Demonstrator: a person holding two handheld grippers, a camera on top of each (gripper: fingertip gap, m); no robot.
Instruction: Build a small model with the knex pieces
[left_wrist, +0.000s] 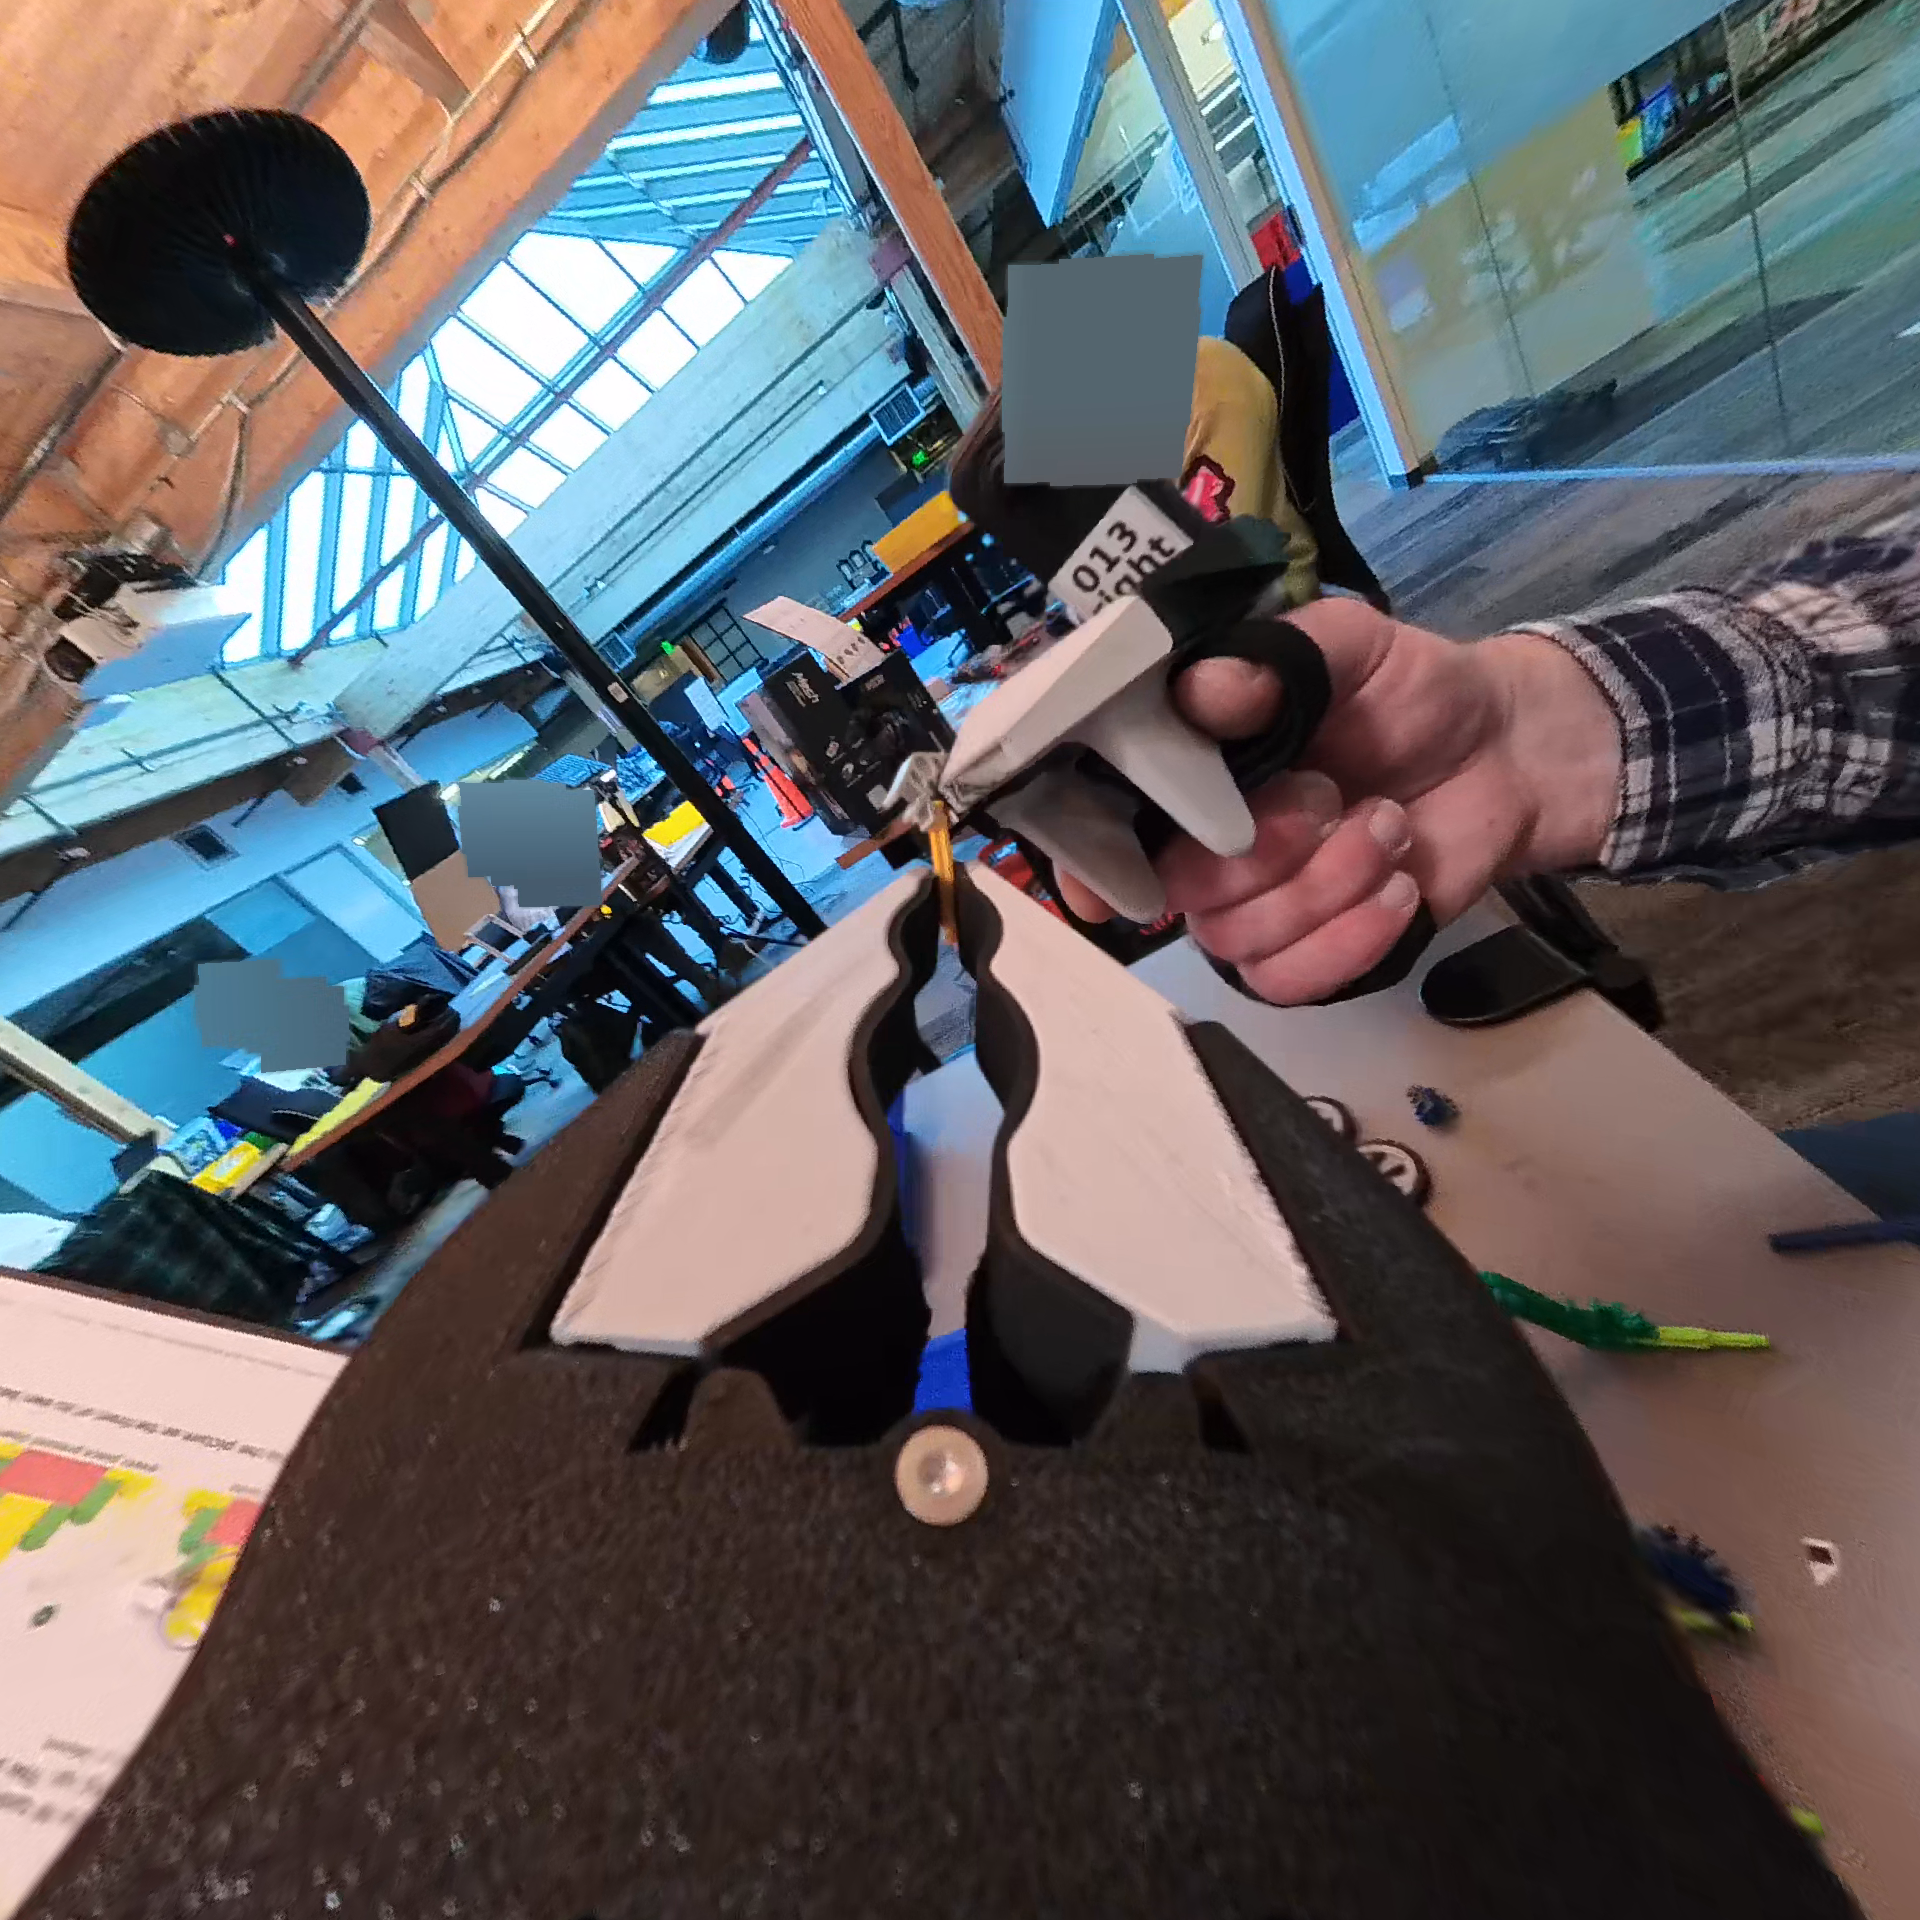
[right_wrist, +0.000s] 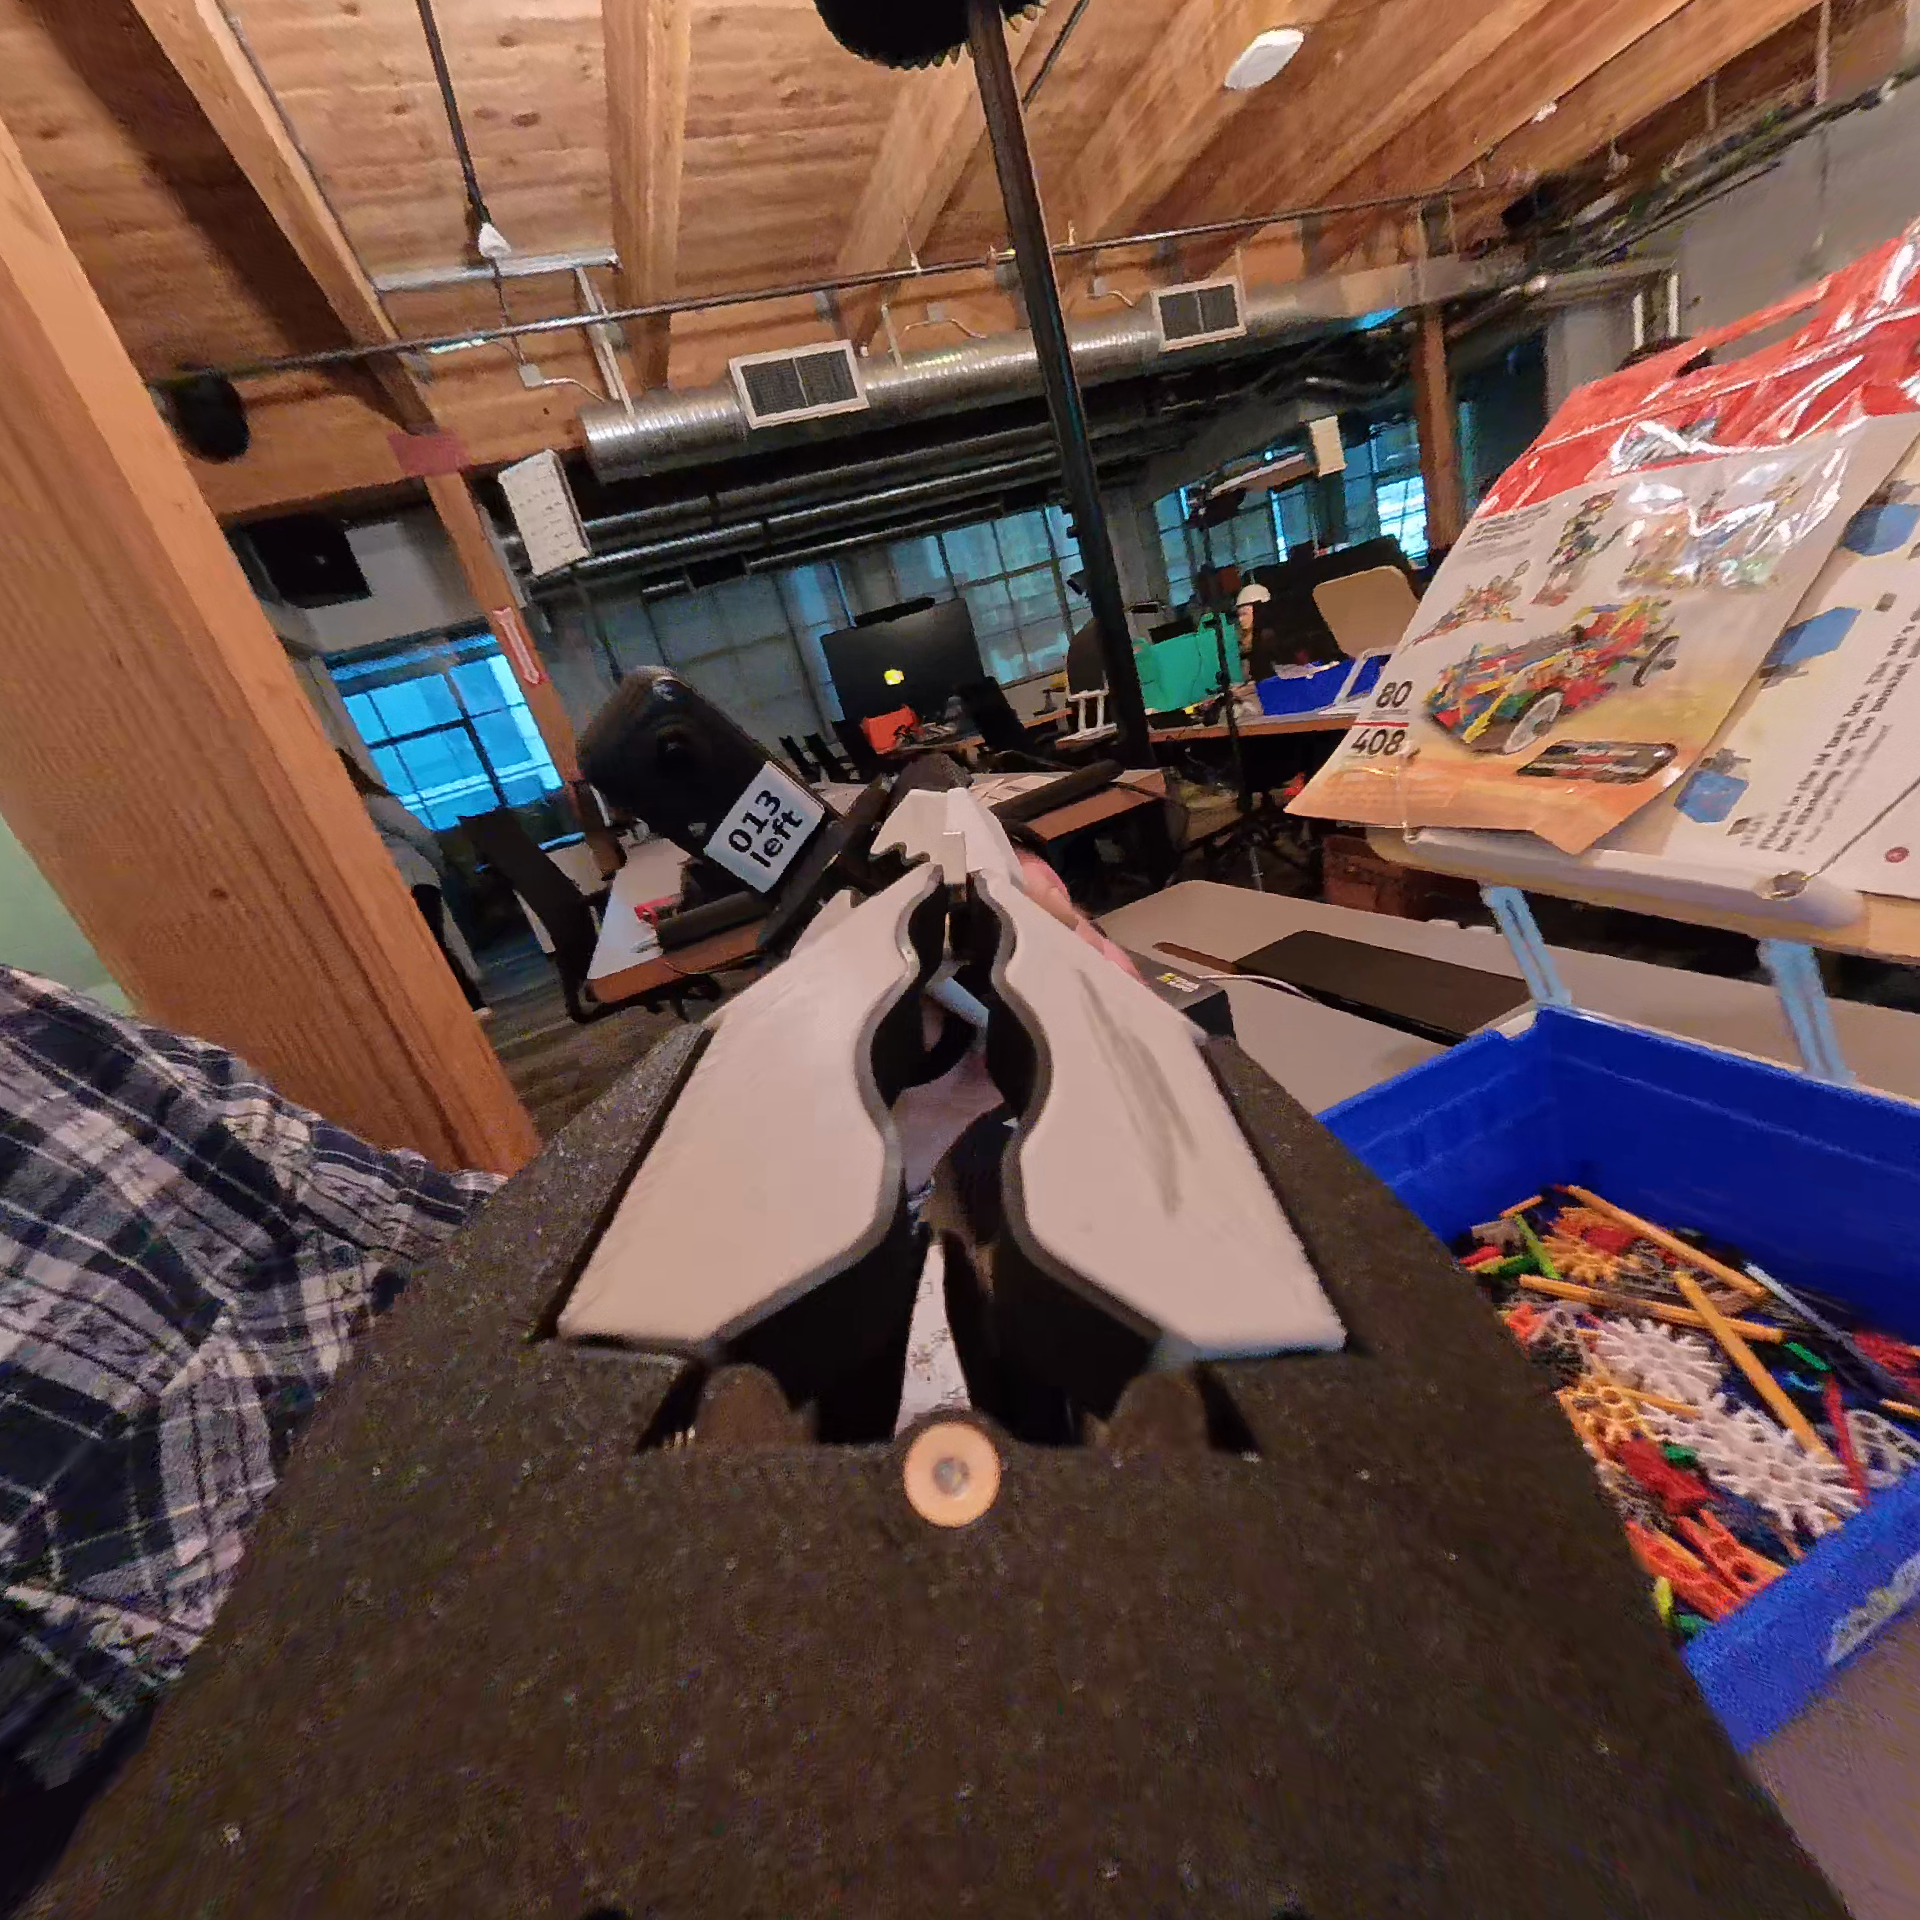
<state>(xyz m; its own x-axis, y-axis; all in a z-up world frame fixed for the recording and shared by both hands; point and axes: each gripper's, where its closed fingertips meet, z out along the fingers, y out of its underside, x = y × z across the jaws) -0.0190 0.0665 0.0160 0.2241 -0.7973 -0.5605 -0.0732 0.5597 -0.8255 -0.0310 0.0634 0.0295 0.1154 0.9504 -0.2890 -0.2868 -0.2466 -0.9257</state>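
From the left wrist view, my left gripper (left_wrist: 943, 914) has its jaws drawn almost together on the lower end of a thin yellow-orange rod (left_wrist: 941, 868), pinched right at the fingertips. The rod stands up from the tips to the right gripper (left_wrist: 925, 795), held in a hand (left_wrist: 1382, 821) with a plaid sleeve; a small grey connector piece (left_wrist: 912, 781) sits at its tips, on the rod's top end. I judge the rod light, stiff plastic, smooth enough to slip or snap if bent, so a grip close to the joint suits it best. Green and blue pieces (left_wrist: 1600, 1328) lie on the white table (left_wrist: 1558, 1195).

From the right wrist view, my right gripper (right_wrist: 956, 883) shows a narrow gap, tip to tip with the left gripper (right_wrist: 940, 821); the rod is hidden there, and I cannot tell what the jaws hold. A blue bin (right_wrist: 1621, 1081) of mixed building pieces sits to the right, below a propped instruction sheet (right_wrist: 1579, 644).
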